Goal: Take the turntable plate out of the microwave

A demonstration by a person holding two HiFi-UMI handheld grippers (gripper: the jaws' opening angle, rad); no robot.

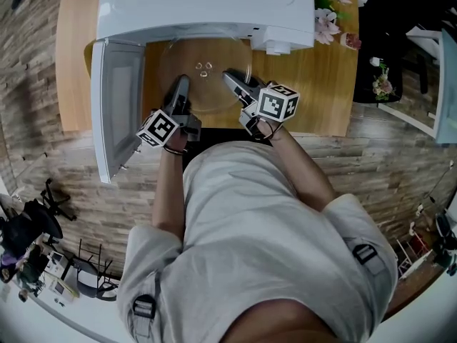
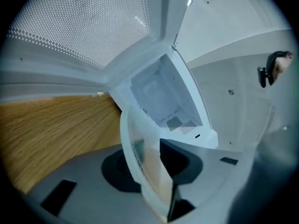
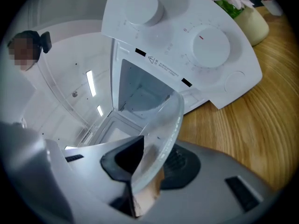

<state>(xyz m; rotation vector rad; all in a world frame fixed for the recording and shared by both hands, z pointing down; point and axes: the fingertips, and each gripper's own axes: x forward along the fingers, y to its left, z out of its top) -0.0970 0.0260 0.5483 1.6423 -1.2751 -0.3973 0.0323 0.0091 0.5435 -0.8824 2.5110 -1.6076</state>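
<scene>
The clear glass turntable plate (image 1: 207, 84) hangs level over the wooden table, just in front of the white microwave (image 1: 207, 6); its far edge is hidden under the microwave's front. My left gripper (image 1: 183, 90) is shut on the plate's left rim and my right gripper (image 1: 232, 77) on its right rim. In the left gripper view the rim (image 2: 140, 143) stands between the dark pads of the left gripper (image 2: 149, 167). The right gripper view shows the rim (image 3: 166, 125) pinched in the right gripper (image 3: 152, 164), with the open cavity (image 3: 140, 94) beyond.
The microwave door (image 1: 114, 106) stands swung open at the left, close to my left gripper. The control panel with two knobs (image 3: 210, 45) is on the right of the opening. A pot of pink flowers (image 1: 328, 16) stands on the table (image 1: 321, 91) right of the microwave.
</scene>
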